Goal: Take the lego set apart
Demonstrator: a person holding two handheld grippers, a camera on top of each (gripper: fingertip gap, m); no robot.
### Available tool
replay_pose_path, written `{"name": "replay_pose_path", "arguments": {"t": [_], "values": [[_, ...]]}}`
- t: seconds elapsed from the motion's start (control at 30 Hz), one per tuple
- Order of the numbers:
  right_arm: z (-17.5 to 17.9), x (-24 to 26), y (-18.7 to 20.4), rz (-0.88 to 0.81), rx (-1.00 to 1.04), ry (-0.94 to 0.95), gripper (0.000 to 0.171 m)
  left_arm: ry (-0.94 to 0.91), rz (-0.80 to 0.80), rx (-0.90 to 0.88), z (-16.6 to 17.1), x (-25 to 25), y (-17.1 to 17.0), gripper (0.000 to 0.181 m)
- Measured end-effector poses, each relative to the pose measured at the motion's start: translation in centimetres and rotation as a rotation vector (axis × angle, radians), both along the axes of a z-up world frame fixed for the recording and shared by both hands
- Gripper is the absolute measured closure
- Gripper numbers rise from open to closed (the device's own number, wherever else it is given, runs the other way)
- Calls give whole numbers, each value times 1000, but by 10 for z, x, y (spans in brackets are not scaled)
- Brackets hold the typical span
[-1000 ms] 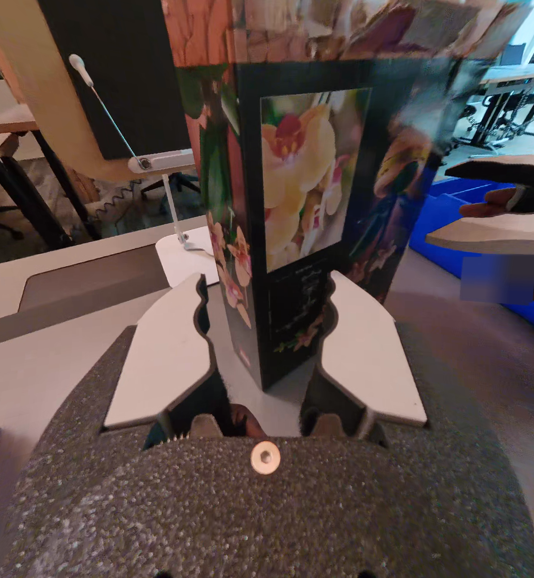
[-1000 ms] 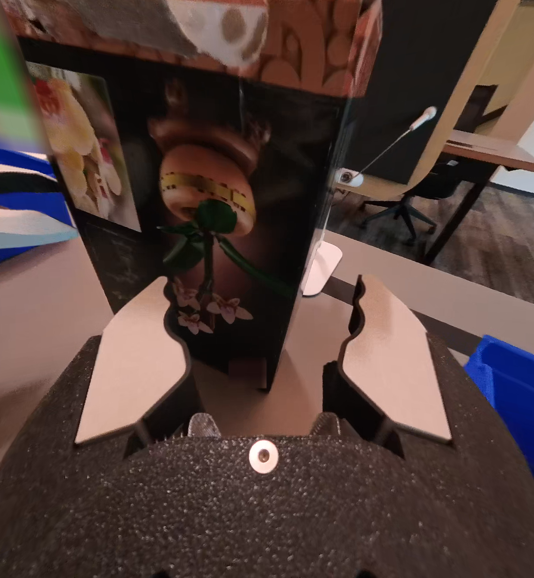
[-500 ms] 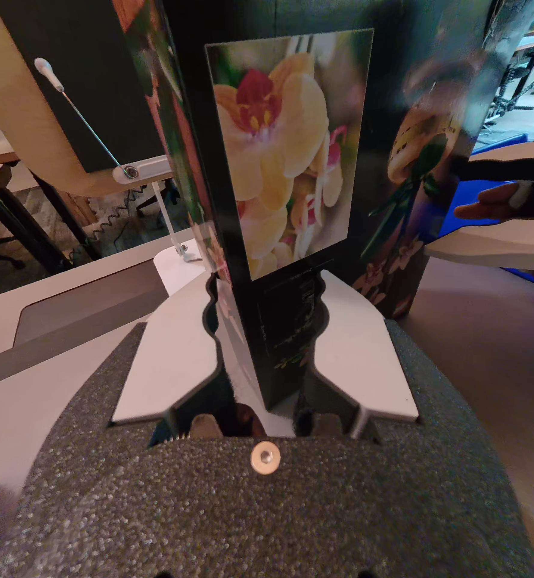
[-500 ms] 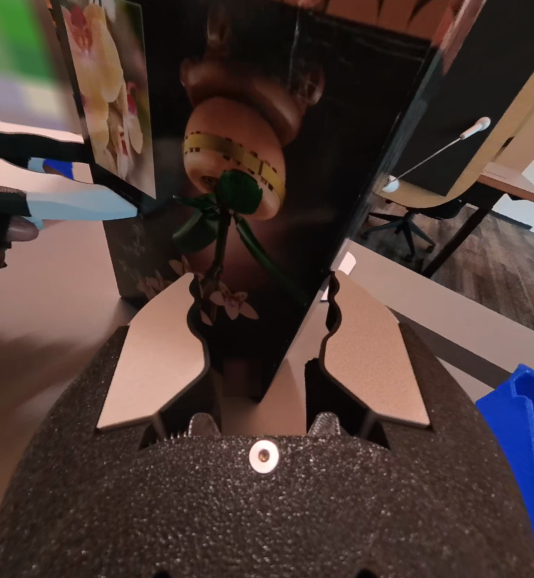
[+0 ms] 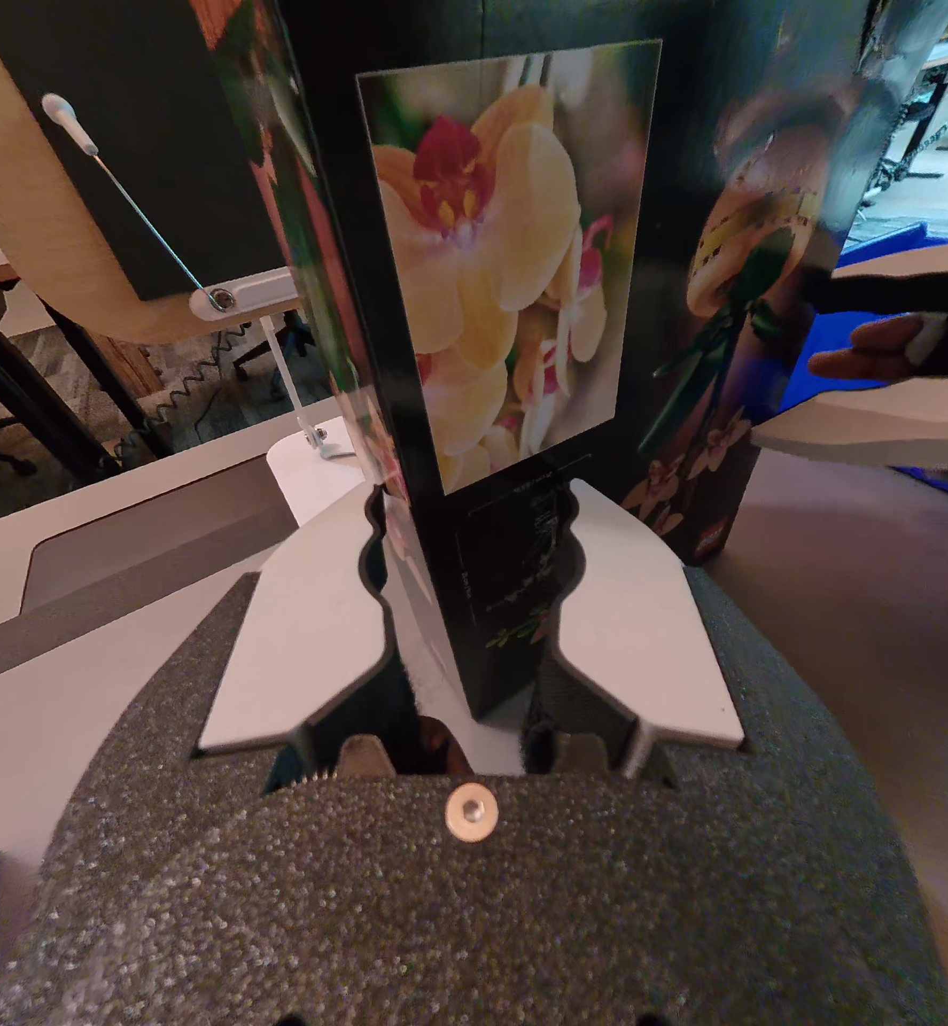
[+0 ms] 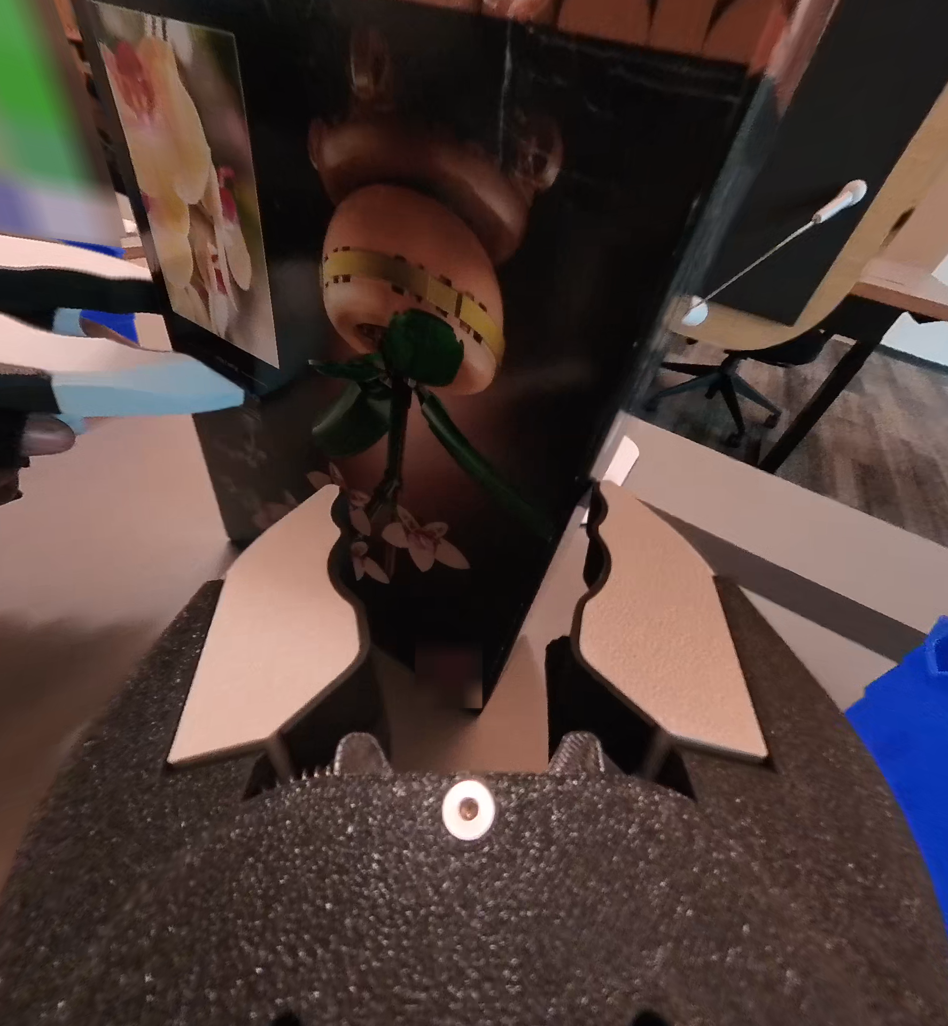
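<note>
A tall dark lego box (image 5: 505,266) printed with orchid pictures stands on the grey table (image 5: 100,638). It also shows in the right wrist view (image 6: 433,277). My left gripper (image 5: 474,516) straddles one lower corner of the box, with a finger pressed against each face. One of its fingers (image 6: 144,377) shows at the left of the right wrist view, touching the box. My right gripper (image 6: 463,499) straddles another lower corner in the same way. One of its fingers (image 5: 877,433) shows at the right of the left wrist view. The box's top is out of frame.
A blue bin (image 6: 927,749) stands close to the right of my right gripper. More blue bins (image 5: 894,250) lie behind the box. A white stand base (image 5: 311,472) with a thin rod sits behind the box. Desks and chairs stand beyond the table's far edge.
Both grippers have moved in toward the box and narrowed their fingers around its corners. Most of that happened in the first half second.
</note>
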State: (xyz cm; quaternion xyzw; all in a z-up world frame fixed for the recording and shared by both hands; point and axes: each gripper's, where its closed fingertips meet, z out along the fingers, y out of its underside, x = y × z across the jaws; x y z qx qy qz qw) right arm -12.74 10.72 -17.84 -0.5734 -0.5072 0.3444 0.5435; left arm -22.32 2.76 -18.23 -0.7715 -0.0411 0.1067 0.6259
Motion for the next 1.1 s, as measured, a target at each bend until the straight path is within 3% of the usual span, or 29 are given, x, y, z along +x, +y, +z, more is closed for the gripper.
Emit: {"name": "replay_pose_path", "arguments": {"t": [0.17, 0.3, 0.47, 0.63, 0.87, 1.1], "values": [[18, 32, 5, -158, -37, 61, 72, 7, 156, 15, 12, 2, -33, 104], [25, 75, -8, -327, -61, 92, 71, 34, 315, 47, 27, 18, -78, 85], [14, 119, -35, -411, -82, 70, 53, 13, 371, 100, 38, 54, -124, 62], [3, 160, -65, -450, -60, 44, 39, 6, 412, 65, 27, 84, -167, 38], [-7, 208, -96, -513, -25, 2, 36, 30, 466, 43, 22, 115, -226, 36], [10, 236, -120, -523, -29, 22, 39, 16, 505, 41, 33, 129, -280, 39]]}}
